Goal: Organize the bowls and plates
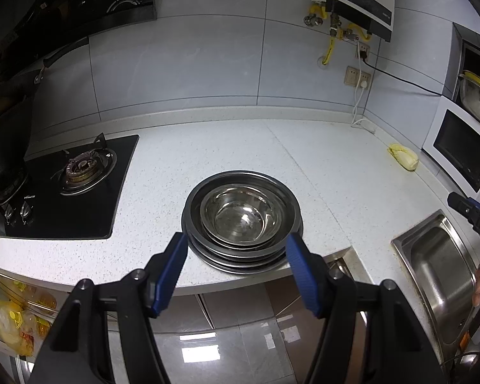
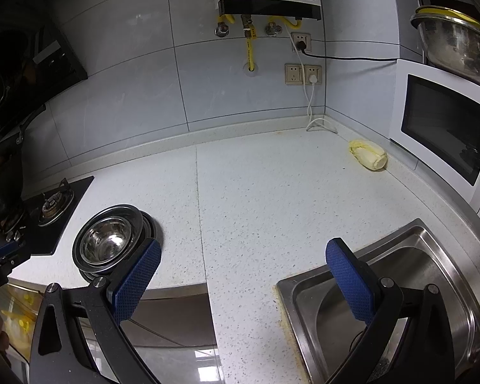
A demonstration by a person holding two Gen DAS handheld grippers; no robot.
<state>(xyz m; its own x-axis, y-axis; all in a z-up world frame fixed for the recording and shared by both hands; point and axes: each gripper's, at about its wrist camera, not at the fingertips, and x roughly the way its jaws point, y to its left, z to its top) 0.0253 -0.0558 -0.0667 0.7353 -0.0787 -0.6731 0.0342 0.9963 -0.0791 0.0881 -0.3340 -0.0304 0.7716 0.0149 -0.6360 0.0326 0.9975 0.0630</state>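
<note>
1. A hob (image 1: 70, 188) is being shown at the left, sunk into a speckled white counter (image 1: 227, 147); its far burner is being cut off by a dark pot (image 1: 3, 147).
2. A stack (image 1: 242, 220) of steel plates and bowls is being seen near the counter's front edge, right of the hob.
3. The left gripper (image 1: 236, 249) is being held with jaws apart, flanking the stack's near rim; contact cannot be made out.
4. A yellow cabbage (image 2: 369, 155) is being seen lying near a white microwave (image 2: 444, 128).
5. A steel sink (image 2: 400, 288) is being shown at the right, partly hidden by the right gripper (image 2: 243, 256), whose jaws are standing wide, empty.
</note>
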